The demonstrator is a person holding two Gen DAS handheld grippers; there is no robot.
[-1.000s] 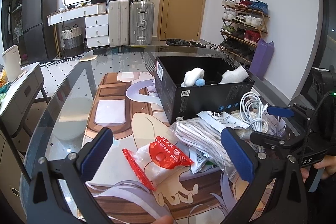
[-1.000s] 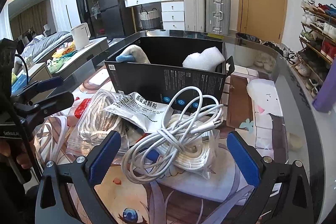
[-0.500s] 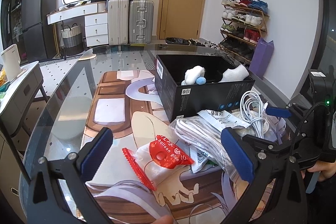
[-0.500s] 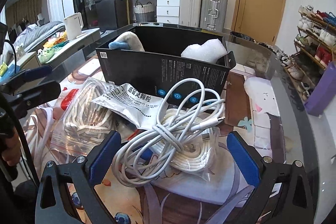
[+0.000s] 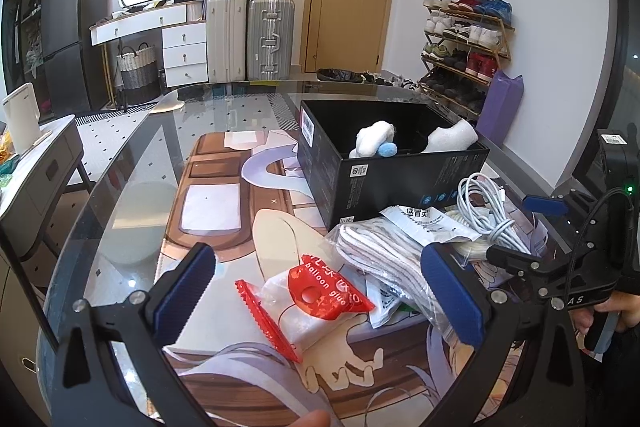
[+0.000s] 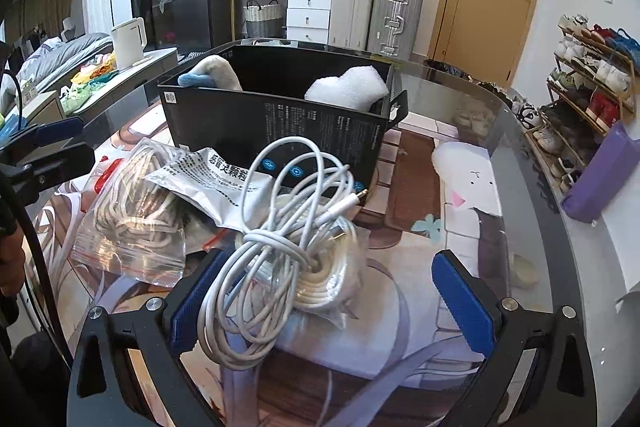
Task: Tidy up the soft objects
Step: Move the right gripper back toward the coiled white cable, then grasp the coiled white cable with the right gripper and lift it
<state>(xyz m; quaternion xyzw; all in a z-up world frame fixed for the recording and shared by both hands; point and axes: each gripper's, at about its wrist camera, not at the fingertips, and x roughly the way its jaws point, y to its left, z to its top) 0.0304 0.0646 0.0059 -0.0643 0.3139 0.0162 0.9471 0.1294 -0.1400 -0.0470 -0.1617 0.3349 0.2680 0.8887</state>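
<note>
A black box (image 5: 384, 183) on the glass table holds a white plush with a blue tip (image 5: 376, 141) and white foam (image 5: 452, 137); it also shows in the right wrist view (image 6: 280, 123). In front of it lie a coiled white cable (image 6: 276, 251), a bagged rope (image 6: 132, 211), a paper sachet (image 6: 216, 179) and a red balloon-glue packet (image 5: 324, 291). My left gripper (image 5: 316, 287) is open above the red packet. My right gripper (image 6: 324, 291) is open, with the white cable between its fingers.
The table carries a printed mat (image 5: 224, 211) and its curved edge (image 6: 560, 227) runs at the right. Suitcases (image 5: 248, 35), a shoe rack (image 5: 464, 39) and a purple bag (image 6: 600, 175) stand beyond. A side cabinet with a kettle (image 5: 20, 119) is at the left.
My right gripper has moved forward and down over the white cable, which now lies between its fingers. My left gripper has stayed almost still.
</note>
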